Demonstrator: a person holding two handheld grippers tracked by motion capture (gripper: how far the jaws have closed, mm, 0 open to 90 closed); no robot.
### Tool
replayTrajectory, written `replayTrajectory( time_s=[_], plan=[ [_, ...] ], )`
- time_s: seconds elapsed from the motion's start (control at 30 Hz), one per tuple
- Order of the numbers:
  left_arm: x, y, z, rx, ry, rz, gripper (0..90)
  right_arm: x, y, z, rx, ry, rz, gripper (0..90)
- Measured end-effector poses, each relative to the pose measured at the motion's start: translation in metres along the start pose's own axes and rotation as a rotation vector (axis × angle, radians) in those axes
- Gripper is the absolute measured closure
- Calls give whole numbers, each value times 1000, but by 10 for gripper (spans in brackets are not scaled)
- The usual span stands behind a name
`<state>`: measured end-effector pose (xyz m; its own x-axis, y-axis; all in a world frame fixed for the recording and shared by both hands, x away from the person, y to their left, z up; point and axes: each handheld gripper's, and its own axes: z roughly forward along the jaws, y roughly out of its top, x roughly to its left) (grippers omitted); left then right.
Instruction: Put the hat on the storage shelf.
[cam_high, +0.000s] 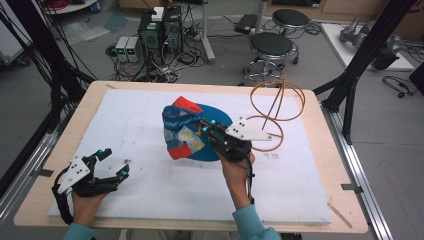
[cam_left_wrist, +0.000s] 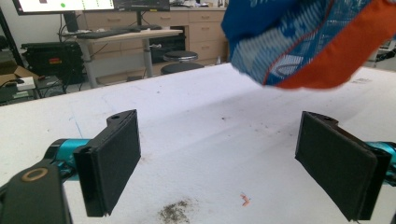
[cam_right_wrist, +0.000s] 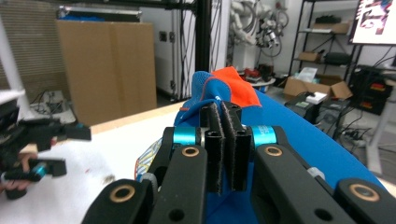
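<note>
Broadly, the white mat (cam_high: 150, 190) covers most of the wooden table (cam_high: 327, 125), leaving a bare wood margin along every edge, widest on the right. The near half of the mat lies open between the two hands, with a few dark smudges on it.

On the far right of the table stands a wire stand (cam_high: 277, 107) of thin brown hoops, just beside the right gripper's grey plate, so that side is tight.

The blue and orange cloth (cam_high: 187, 130) sits at the middle of the mat, bunched and partly lifted. Its blue body spreads flat towards the right, under the right gripper, while the folded end rises on the left with an orange corner pointing up and away from the person; its long axis runs roughly left to right.

The right gripper (cam_high: 205, 127) comes in from the near right, its pads pressed together on a fold of the cloth.

The left gripper (cam_high: 114, 162) rests at the near left corner of the mat, well apart from the cloth, jaws spread wide with nothing between them.
</note>
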<state>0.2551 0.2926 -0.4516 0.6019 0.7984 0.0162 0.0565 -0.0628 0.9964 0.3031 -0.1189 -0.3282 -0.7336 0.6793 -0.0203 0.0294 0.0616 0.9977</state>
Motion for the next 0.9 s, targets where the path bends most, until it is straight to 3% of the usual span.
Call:
replayTrajectory(
  time_s=[0.1, 0.33, 0.63, 0.9],
  plan=[
    [0, 0, 0, 3, -1, 1, 142, -5, 8, -3, -15, -17, -8, 881],
    [0, 0, 0, -1, 3, -5, 142, -29, 36, -20, -67, -112, -20, 881],
    [1, 0, 0, -1, 5, -6, 142, -51, 45, -38, -100, -209, -6, 881],
    [0, 0, 0, 0, 5, -5, 142, -70, 59, -53, -116, -276, -31, 881]
  ],
)
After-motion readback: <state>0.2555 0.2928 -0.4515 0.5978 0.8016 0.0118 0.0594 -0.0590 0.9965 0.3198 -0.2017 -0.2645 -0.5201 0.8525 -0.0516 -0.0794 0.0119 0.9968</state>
